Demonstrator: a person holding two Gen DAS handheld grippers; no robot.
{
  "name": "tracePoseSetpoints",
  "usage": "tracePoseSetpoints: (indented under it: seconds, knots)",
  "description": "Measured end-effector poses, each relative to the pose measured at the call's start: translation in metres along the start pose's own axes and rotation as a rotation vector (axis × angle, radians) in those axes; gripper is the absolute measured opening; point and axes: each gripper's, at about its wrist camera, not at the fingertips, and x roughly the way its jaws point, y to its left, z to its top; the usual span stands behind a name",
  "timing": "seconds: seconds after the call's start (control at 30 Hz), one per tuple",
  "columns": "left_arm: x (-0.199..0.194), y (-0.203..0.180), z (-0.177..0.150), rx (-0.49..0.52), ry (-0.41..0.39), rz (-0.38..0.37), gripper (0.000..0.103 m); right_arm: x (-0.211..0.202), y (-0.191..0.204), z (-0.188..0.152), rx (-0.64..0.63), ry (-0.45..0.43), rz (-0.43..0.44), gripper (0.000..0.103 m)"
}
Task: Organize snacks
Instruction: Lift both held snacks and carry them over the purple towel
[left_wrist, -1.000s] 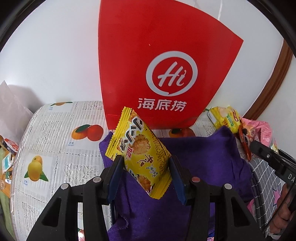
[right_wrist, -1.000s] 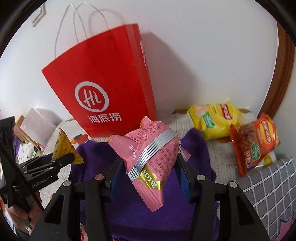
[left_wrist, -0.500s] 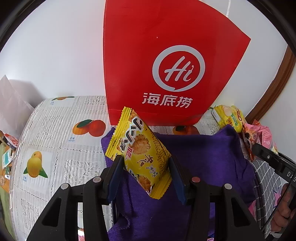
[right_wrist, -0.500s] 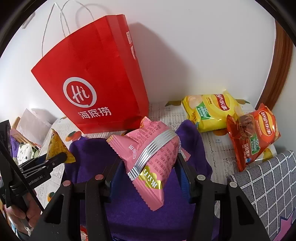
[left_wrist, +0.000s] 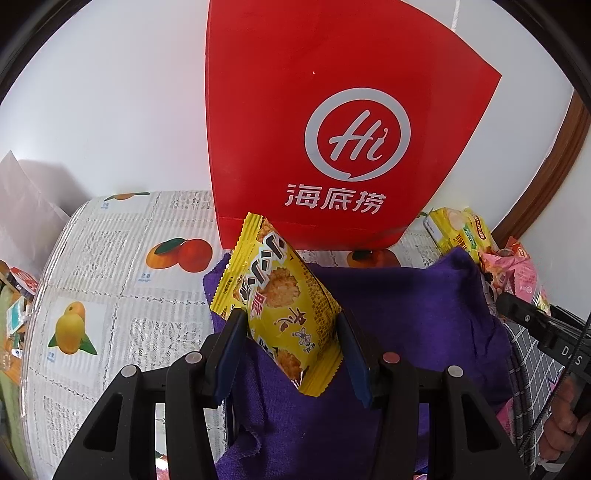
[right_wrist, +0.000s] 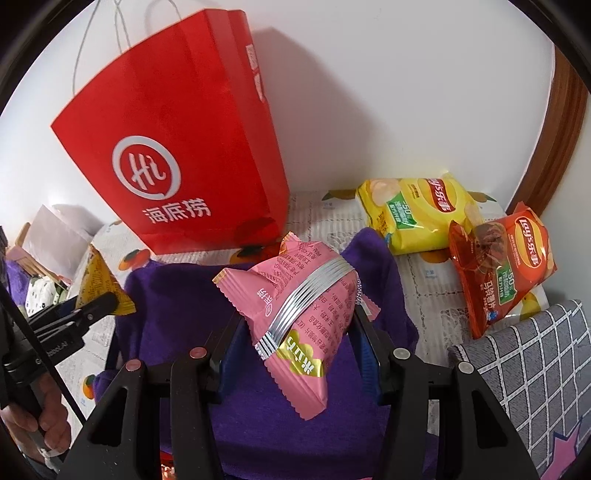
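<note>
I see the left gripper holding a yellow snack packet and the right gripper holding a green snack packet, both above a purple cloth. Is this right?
Not quite. The right gripper holds a pink snack packet, not a green one, as the right wrist view shows. The rest stands: the left gripper holds the yellow snack packet, and both are above the purple cloth.

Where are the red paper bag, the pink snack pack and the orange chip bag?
red paper bag (right_wrist: 192, 110), right wrist view, on its front panel.
pink snack pack (right_wrist: 295, 295), right wrist view, on its middle.
orange chip bag (right_wrist: 498, 273), right wrist view, on its front.
</note>
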Motion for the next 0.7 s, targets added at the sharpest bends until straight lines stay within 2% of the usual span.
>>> tracePoseSetpoints:
  seconds: [0.7]
  knots:
    - [0.0, 0.001, 0.0, -0.003, 0.006, 0.003, 0.048, 0.018, -0.006, -0.002, 0.016, 0.061, -0.031, 0.053]
